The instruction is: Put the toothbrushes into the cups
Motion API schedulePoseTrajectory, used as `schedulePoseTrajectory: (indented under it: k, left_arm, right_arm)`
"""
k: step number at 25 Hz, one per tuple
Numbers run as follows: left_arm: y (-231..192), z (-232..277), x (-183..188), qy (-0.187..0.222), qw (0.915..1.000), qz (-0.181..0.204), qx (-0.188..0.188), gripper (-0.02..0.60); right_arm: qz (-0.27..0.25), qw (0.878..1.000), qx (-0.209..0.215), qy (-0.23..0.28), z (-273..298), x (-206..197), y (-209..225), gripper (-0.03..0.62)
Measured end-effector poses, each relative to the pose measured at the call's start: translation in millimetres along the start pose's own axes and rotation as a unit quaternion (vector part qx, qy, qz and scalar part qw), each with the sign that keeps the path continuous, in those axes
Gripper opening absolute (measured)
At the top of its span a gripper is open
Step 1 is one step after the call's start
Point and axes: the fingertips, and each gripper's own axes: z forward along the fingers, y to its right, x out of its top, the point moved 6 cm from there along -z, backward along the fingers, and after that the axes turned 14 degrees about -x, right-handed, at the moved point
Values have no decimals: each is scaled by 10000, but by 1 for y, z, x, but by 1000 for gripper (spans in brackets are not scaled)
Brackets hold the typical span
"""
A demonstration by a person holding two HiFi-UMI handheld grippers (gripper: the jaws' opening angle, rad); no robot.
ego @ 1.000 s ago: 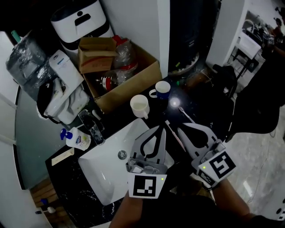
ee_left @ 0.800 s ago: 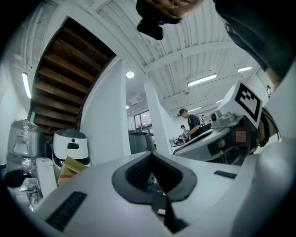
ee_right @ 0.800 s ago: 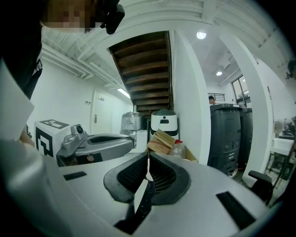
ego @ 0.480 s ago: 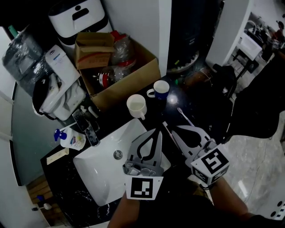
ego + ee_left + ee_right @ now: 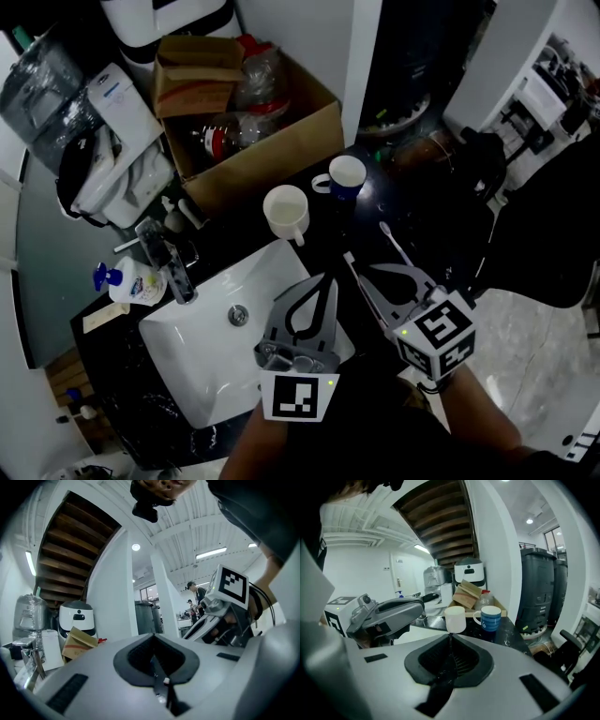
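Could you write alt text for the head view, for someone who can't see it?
From above, the left gripper and right gripper, jaws shut, hover at the edge of a white sink. Ahead on the black counter stand a white cup and a blue cup; a toothbrush lies nearby on the right.

A white sink (image 5: 197, 352) lies at near left, with a faucet (image 5: 167, 265) and a pump bottle (image 5: 127, 281) beside its far-left edge. Farther back, an open cardboard box (image 5: 272, 164) holds plastic bottles (image 5: 255, 94).
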Motion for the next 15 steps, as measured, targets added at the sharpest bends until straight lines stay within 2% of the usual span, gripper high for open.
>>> schedulePoseTrajectory:
  k: [5, 12, 15]
  left_arm:
    - [3, 6, -16, -94, 9999, -98, -21, 9]
    - [5, 21, -31, -166, 9992, -329, -135, 9]
    - [7, 26, -35, -178, 9988, -415, -198, 9]
  right_arm:
    - [-72, 9976, 0, -696, 16, -27, 7, 37]
    - [-13, 9881, -18, -1541, 35, -53, 7, 43]
    - [-57, 9824, 23, -1866, 42, -63, 6, 74]
